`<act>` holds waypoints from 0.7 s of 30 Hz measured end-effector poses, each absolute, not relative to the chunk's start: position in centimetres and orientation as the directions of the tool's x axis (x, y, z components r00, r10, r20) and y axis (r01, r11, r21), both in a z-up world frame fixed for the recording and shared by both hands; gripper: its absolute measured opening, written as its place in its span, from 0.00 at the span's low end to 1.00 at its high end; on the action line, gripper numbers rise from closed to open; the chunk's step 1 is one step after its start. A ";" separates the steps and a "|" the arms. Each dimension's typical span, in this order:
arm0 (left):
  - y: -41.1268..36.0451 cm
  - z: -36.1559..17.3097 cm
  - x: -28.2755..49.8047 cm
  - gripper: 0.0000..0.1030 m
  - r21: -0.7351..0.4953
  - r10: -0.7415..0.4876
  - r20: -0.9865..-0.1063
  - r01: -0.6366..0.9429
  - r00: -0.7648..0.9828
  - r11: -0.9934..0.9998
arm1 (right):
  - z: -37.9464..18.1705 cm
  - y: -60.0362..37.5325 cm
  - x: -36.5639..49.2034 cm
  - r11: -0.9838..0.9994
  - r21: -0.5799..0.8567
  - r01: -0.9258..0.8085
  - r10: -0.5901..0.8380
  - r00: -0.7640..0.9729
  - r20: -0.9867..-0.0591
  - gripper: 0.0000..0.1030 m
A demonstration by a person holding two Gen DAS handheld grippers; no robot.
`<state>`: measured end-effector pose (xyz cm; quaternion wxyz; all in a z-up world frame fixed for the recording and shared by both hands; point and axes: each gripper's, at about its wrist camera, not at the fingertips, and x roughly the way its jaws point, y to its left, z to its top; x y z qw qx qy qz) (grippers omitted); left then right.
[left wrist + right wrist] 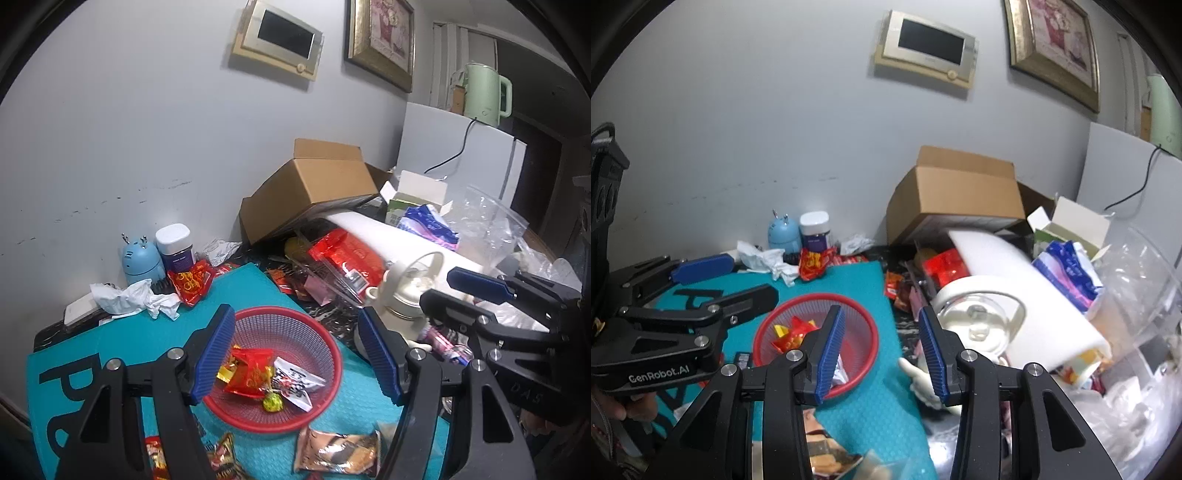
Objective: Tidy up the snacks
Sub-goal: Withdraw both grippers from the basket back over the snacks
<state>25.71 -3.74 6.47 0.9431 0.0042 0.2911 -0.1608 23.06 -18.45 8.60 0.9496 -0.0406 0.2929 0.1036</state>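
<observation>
A red mesh basket (pixel 328 350) (pixel 866 332) sits on a teal mat (pixel 155 332) (pixel 875 398) and holds a red packet (pixel 251 373), a white packet (pixel 295 380) and a yellow-green candy (pixel 272 402). My left gripper (pixel 295 354) is open and empty above the basket. My right gripper (pixel 882 354) is open and empty over the basket's right rim. A brown snack pack (pixel 336 450) and red-brown packets (pixel 221 458) lie on the mat in front. Another red packet (pixel 190 284) lies at the mat's far edge.
A white teapot (pixel 406 291) and foam roll (pixel 1027 280) stand right of the mat. A cardboard box (pixel 317 188), red packages (pixel 347 258), crumpled tissue (pixel 129 299), a blue figurine (pixel 138 258) and a jar (pixel 175 247) line the wall.
</observation>
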 end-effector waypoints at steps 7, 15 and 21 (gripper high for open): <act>-3.7 8.4 22.1 0.66 -0.059 -0.290 -0.524 0.306 0.801 0.950 | 10.4 -18.4 19.9 0.973 -0.007 -0.233 0.194 0.827 -0.528 0.41; -4.3 10.2 18.0 0.66 -0.041 -0.297 -0.491 0.319 0.819 0.947 | 12.0 -18.6 15.8 0.970 -0.003 -0.244 0.211 0.846 -0.490 0.44; -4.7 11.0 15.0 0.66 -0.033 -0.312 -0.473 0.337 0.824 0.941 | 12.7 -18.9 12.8 0.970 -0.003 -0.243 0.214 0.858 -0.467 0.50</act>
